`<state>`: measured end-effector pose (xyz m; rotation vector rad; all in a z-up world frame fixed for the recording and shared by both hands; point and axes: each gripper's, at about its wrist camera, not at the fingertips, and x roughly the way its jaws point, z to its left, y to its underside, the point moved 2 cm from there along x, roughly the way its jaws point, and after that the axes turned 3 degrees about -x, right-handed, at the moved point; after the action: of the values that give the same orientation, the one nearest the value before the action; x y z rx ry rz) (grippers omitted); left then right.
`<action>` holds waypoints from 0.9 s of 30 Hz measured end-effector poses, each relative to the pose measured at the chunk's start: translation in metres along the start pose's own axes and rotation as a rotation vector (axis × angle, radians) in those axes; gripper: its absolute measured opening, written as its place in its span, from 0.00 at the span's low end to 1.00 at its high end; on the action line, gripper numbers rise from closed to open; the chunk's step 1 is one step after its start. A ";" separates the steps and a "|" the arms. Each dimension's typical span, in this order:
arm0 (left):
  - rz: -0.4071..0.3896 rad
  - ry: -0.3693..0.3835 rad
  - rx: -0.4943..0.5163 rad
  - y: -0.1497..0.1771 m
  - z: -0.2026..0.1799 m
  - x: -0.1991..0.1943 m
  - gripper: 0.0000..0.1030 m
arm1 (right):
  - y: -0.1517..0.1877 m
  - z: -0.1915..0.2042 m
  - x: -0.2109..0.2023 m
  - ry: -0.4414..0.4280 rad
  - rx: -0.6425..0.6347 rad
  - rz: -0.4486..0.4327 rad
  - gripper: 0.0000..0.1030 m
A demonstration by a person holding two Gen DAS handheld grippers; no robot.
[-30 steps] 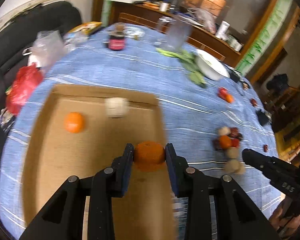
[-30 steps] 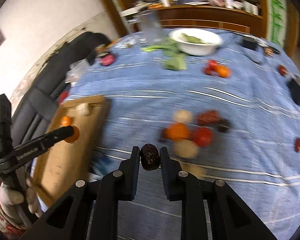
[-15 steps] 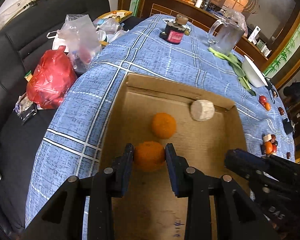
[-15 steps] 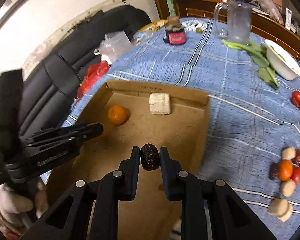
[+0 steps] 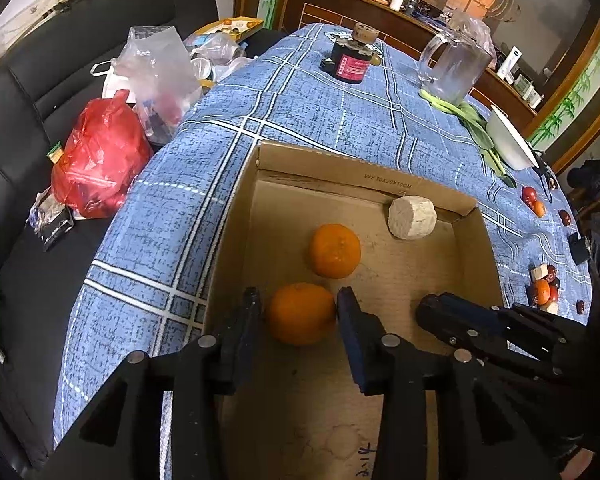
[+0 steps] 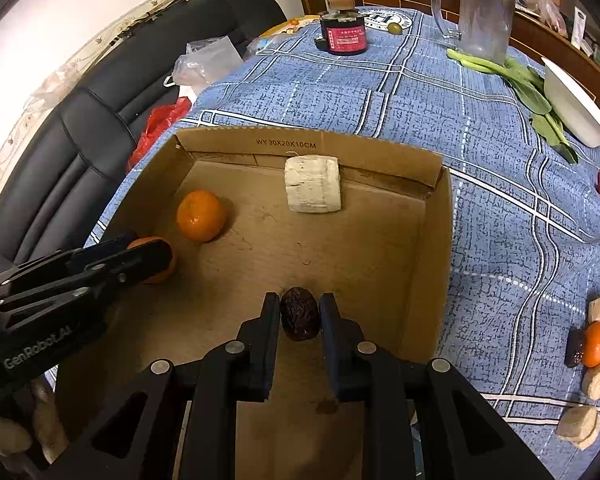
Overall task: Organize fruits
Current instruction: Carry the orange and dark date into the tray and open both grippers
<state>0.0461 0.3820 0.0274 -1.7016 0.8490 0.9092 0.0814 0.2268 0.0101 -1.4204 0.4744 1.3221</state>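
Observation:
An open cardboard box [image 5: 364, 178] [image 6: 436, 216] lies on the blue checked tablecloth. Inside it are a loose orange [image 5: 334, 250] [image 6: 201, 215] and a pale cut block [image 5: 412, 217] [image 6: 312, 184]. My left gripper [image 5: 300, 316] is low inside the box with a second orange [image 5: 302, 314] between its fingers; the left finger shows a thin gap to the fruit. It also shows in the right wrist view [image 6: 140, 256]. My right gripper [image 6: 299, 314] is shut on a dark red date [image 6: 299, 314] over the box floor; in the left wrist view its fingers [image 5: 456, 316] look closed.
A heap of small fruits and pale pieces [image 6: 596, 344] [image 5: 544, 290] lies on the cloth right of the box. Farther back stand a dark jar [image 6: 343, 28], a glass pitcher [image 6: 484, 12], greens [image 6: 528, 88] and a white bowl [image 6: 576, 108]. Bags [image 5: 100, 160] sit on a black sofa at left.
Both grippers have swung left from the fruit heap and come down into the box. The left jaws have widened slightly around the orange. The right still holds the date.

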 end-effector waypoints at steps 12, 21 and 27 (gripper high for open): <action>-0.067 -0.050 -0.086 0.011 -0.024 -0.055 0.54 | 0.014 -0.024 -0.064 -0.032 0.051 -0.113 0.55; -0.089 -0.005 -0.026 0.032 -0.091 -0.068 0.54 | 0.108 -0.144 -0.135 0.065 0.297 -0.168 0.61; -0.029 0.057 0.055 0.057 -0.156 -0.048 0.54 | 0.177 -0.229 -0.163 0.150 0.475 -0.142 0.61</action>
<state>0.0019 0.2236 0.0809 -1.6946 0.8775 0.8144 -0.0134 -0.0909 0.0312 -1.1330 0.7198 0.9146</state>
